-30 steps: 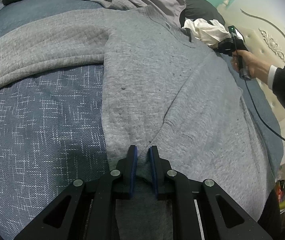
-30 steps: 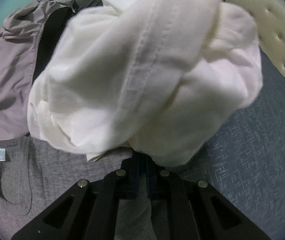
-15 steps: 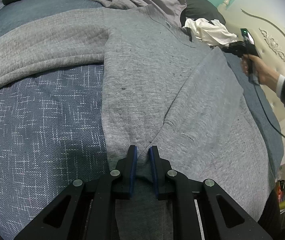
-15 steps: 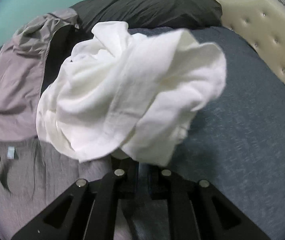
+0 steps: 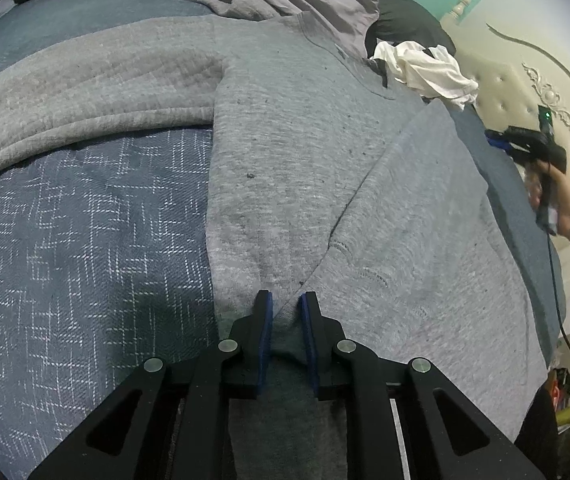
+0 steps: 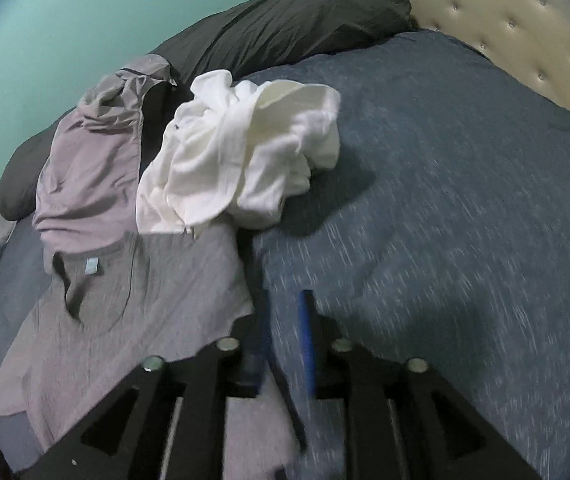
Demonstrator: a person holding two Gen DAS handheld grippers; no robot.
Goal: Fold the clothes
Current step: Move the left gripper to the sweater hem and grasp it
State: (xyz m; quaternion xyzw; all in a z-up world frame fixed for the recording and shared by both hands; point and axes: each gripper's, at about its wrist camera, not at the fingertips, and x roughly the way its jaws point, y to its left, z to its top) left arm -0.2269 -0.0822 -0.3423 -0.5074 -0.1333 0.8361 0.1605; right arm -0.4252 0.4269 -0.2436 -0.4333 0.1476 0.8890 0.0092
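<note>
White garment (image 6: 241, 152) now dropped on bedspread (image 6: 465, 208)

Grey sweater (image 5: 309, 152) showing matt pilled knit; bedspread (image 5: 85, 240) looking coarse woven; headboard (image 6: 525, 16) showing smooth tufted padding.

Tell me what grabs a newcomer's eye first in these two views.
A big grey sweater lies spread across the blue bedspread, one sleeve folded over its body, its hem between the left gripper jaws. Near the dark pillow sits a crumpled white garment, beside a pale purple one.
</note>
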